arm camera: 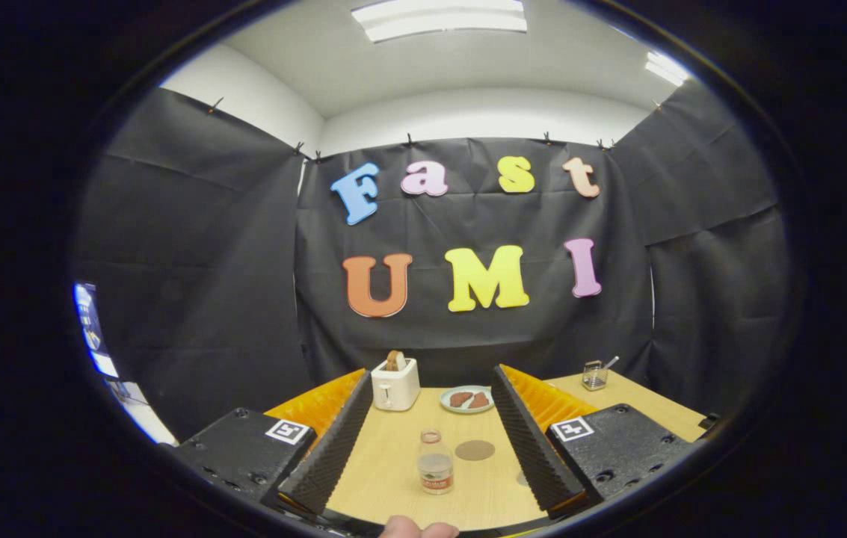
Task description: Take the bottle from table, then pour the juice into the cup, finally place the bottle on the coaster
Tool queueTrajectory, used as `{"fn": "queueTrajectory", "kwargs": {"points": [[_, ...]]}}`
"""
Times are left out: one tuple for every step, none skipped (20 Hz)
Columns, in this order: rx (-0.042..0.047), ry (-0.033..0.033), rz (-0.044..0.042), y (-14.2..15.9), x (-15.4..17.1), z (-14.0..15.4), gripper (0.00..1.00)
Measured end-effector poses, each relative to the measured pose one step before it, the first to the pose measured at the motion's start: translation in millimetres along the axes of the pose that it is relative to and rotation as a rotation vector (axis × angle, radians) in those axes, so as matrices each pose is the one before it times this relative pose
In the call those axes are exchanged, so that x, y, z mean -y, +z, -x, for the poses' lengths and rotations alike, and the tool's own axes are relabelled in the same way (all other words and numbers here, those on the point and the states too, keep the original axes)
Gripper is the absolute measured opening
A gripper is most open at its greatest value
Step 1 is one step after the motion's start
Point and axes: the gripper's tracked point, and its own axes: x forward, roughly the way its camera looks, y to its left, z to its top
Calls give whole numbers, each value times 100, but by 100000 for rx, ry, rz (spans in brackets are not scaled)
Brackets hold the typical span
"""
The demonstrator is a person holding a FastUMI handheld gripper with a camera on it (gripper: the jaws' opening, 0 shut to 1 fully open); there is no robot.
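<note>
The bottle [435,463] stands upright on the wooden table [386,478], in the gap between the two fingers and a little ahead of them, touched by neither. It is a small clear bottle with a label around its lower half, and its top looks open, though that is hard to tell at this size.

Going from left to right: the left finger [330,441] slants up and away from the bottle, well clear of it. Beyond that finger's far end sits a white toaster [395,383] with a slice of bread [395,360] poking out of its slot. Then comes the bottle itself. Just beside it to the right and slightly farther ahead lies a round brown coaster [475,450], flat on the table and bare. Farther ahead, beyond the coaster, a plate [467,399] holds two dark slices. The right finger [531,441] slants away on that side. Past it, near the far right edge of the table, stands a small glass cup [594,376] with a spoon handle leaning out.

The claw [430,441] is spread wide, pinching nothing. Part of a hand [418,529] shows nearest, below the bottle.
</note>
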Motion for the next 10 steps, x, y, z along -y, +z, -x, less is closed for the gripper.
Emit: {"fn": "queueTrajectory", "kwargs": {"points": [[-237,-245,519,-118,14,81,100],[-75,131,436,33,-98,26,100],[97,76,429,-54,-167,-87,100],[282,62,438,-7,-92,79,100],[80,-62,261,-222,-60,111,100],[-211,105,-10,-267,-125,108,100],[-379,211,-140,-498,-208,106,100],[-477,480,226,-378,-234,116,100],[61,401,498,-421,-313,137,100],[17,217,878,-431,-188,76,100]]}}
